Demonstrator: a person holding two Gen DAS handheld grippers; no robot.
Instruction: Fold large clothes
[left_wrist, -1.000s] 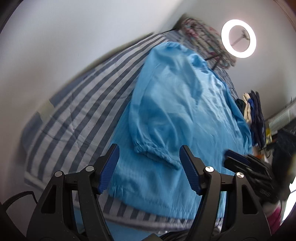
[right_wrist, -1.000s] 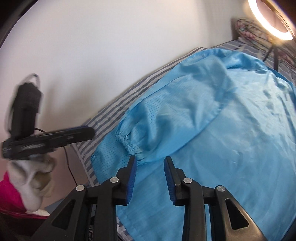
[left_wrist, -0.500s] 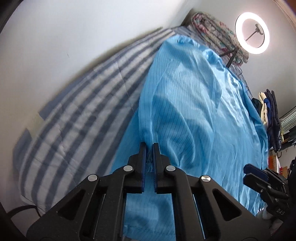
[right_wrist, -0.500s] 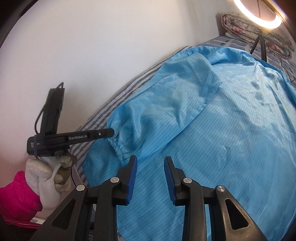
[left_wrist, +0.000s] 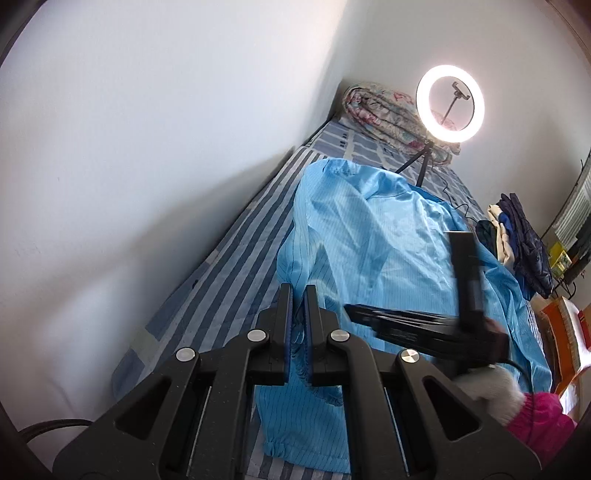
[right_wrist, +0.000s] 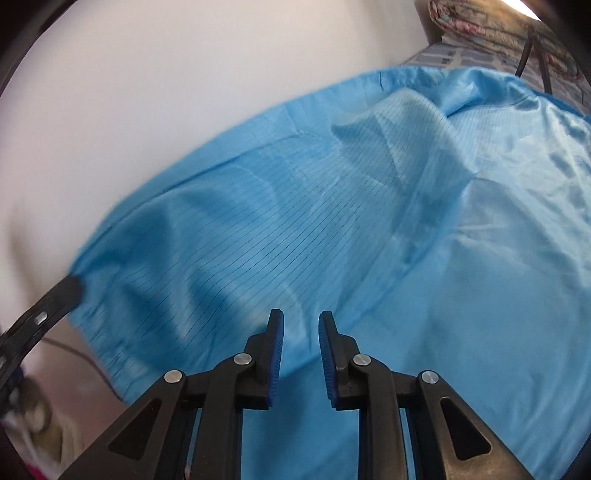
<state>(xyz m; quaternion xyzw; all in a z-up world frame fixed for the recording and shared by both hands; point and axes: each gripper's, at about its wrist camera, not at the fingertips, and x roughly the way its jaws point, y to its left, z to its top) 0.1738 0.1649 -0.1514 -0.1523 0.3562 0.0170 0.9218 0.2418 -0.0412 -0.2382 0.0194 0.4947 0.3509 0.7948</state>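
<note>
A large light-blue pinstriped garment (left_wrist: 388, 240) lies spread along the striped bed. My left gripper (left_wrist: 298, 291) is shut on the gathered cuff of its sleeve (left_wrist: 306, 369), which hangs lifted off the bed between the blue pads. In the right wrist view the raised sleeve (right_wrist: 258, 236) stretches across, with the left gripper's finger (right_wrist: 55, 299) at its cuff end. My right gripper (right_wrist: 301, 321) hovers just over the sleeve's lower edge; its jaws are closing with a gap still between the pads, which do not press on any cloth. It also shows blurred in the left wrist view (left_wrist: 406, 317).
The striped bed sheet (left_wrist: 229, 266) runs along a white wall on the left. A ring light on a tripod (left_wrist: 450, 102) and a rolled floral quilt (left_wrist: 384, 110) stand at the far end. Piled clothes (left_wrist: 517, 236) lie at the right. A gloved hand (left_wrist: 495, 391) holds the right gripper.
The left gripper closed on the sleeve cuff and has risen, lifting the sleeve. The right gripper has swung in over the sleeve, and its jaws have narrowed.
</note>
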